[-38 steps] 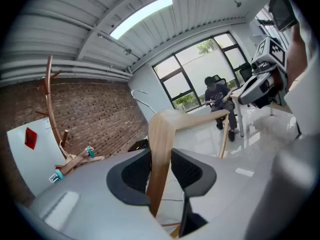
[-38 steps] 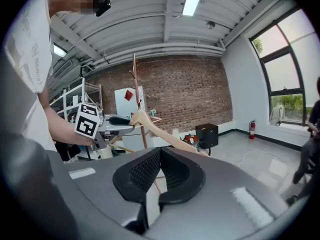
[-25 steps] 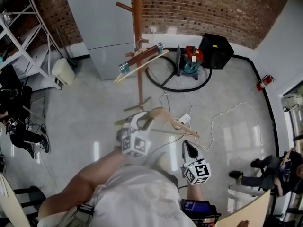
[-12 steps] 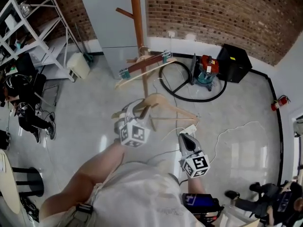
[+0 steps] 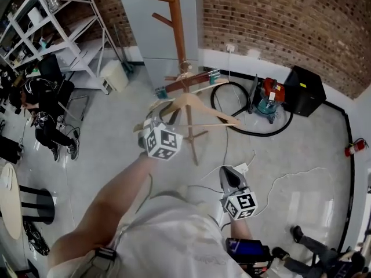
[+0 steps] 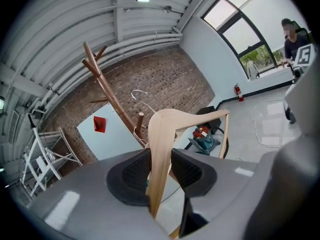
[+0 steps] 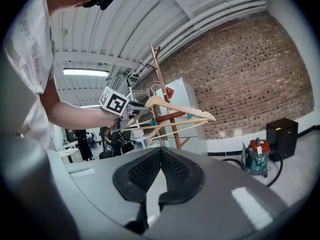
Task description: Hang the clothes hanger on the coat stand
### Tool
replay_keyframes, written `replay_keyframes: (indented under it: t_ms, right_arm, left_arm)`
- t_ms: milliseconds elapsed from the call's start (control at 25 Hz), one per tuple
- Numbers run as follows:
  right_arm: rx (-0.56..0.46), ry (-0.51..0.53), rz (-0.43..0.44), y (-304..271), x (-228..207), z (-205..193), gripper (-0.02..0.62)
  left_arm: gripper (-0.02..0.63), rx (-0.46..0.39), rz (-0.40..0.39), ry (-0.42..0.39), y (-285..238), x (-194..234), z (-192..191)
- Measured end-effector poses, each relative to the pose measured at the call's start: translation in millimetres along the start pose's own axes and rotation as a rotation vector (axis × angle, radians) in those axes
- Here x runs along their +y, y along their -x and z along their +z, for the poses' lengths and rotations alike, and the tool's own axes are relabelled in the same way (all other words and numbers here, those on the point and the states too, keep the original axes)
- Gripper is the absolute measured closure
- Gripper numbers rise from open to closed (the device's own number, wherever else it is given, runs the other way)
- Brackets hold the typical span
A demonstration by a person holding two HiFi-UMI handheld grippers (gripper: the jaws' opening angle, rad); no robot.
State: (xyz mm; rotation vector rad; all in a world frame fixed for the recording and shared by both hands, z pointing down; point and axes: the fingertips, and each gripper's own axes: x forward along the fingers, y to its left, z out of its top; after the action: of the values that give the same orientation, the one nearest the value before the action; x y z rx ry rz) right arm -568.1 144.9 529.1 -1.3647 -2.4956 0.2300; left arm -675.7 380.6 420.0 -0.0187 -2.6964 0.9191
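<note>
My left gripper [image 5: 164,116] is shut on one arm of a light wooden clothes hanger [image 5: 200,106] and holds it up close in front of the wooden coat stand [image 5: 177,33]. In the left gripper view the hanger's arm [image 6: 161,149] is pinched between both pads, with its wire hook [image 6: 141,96] up near the stand's pegs [image 6: 100,79]. A darker clip hanger [image 5: 188,81] hangs on the stand. My right gripper [image 5: 227,174] hovers lower and to the right, shut and empty; its pads meet in the right gripper view [image 7: 160,159], where the held hanger [image 7: 180,109] shows ahead.
A red and teal vacuum cleaner [image 5: 268,97] with a black hose [image 5: 229,112] and a black box [image 5: 306,84] stand by the brick wall. White shelving [image 5: 52,28] and a seated person [image 5: 46,106] are at the left. White cables [image 5: 290,178] lie on the floor.
My left gripper has carried the hanger up and toward the coat stand, which now looms closer. The right gripper has shifted sideways, still shut and empty.
</note>
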Motion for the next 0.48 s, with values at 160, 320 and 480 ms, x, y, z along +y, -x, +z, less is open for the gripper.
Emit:
replay_keyframes:
  t_ms: [160,320,480]
  right_arm:
    - [0.0,0.015,-0.003,0,-7,8,0.581]
    - [-0.009,0.001,-0.048,4,-30,6,0.581]
    - [-0.013,0.007,-0.07,0,-45,13,0.581]
  left_arm:
    - [0.477,0.043,0.037,0.0,-28,21,-7]
    - [0.477,0.076,0.045,-0.005,-56,26,-18]
    - [0.476,0.111,0.052,-0.002,-75,24,-32]
